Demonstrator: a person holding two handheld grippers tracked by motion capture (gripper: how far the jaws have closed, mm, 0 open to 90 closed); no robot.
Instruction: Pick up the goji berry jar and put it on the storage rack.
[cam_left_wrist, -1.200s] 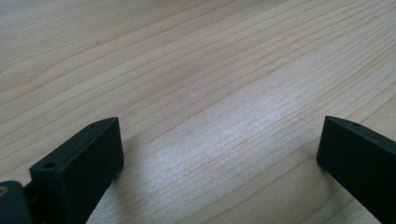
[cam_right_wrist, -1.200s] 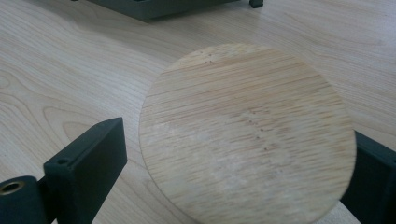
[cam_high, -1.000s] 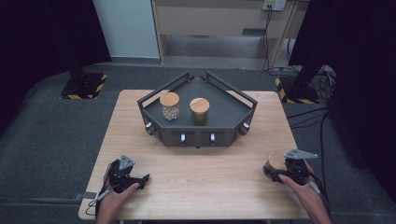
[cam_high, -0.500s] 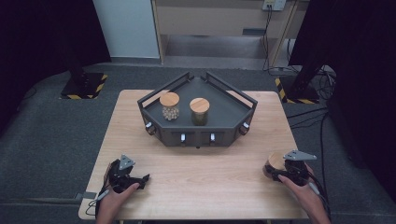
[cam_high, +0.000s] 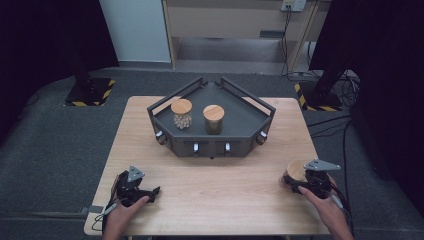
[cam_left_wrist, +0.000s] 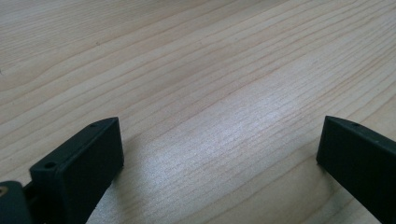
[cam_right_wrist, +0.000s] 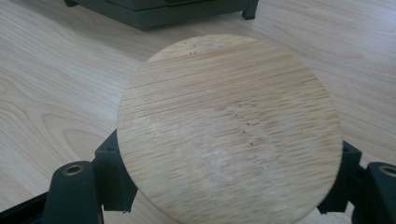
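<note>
At the table's front right stands a jar with a round wooden lid (cam_high: 295, 171). My right gripper (cam_high: 296, 183) is shut on it from the near side. In the right gripper view the lid (cam_right_wrist: 229, 126) sits between the two black jaws, which press on the jar just under its rim, and the right gripper (cam_right_wrist: 229, 158) looks down on it. My left gripper (cam_high: 150, 192) rests at the front left of the wooden table (cam_high: 220, 185). Its jaws stand wide apart over bare wood in the left gripper view, so the left gripper (cam_left_wrist: 219, 154) is open with nothing in it.
A dark angular tray (cam_high: 250, 122) stands at the table's far middle. It holds a jar of pale round pieces (cam_high: 181, 114) and a jar of dark contents (cam_high: 213, 119), both with wooden lids. Bare wood lies between the tray and my hands.
The right gripper's jaws seem drawn in tighter around the jar. Both hands, the jar and the tray stay where they were.
</note>
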